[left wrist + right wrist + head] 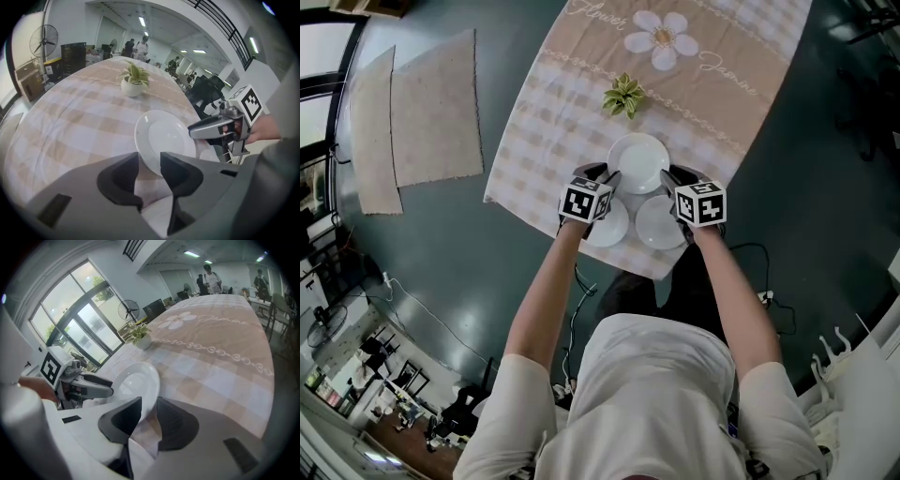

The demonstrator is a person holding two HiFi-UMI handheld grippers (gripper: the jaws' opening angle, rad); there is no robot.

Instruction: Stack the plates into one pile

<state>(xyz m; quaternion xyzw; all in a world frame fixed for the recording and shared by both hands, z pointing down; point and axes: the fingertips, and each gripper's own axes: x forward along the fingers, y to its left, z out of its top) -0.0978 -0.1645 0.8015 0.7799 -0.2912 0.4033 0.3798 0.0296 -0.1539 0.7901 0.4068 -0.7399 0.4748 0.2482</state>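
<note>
Dark, glossy floor (487,281) with two beige mats (436,108) laid beside a tabletop (553,122) under beige checked cloth. Tall windows (89,329) and a standing fan (43,41) at one side; strip lights (142,21) on a white ceiling, black office chairs (206,91) beyond.

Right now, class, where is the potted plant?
In the head view, the potted plant stands on the tablecloth just beyond the farthest plate, slightly to its left, short of the printed daisy.
</note>
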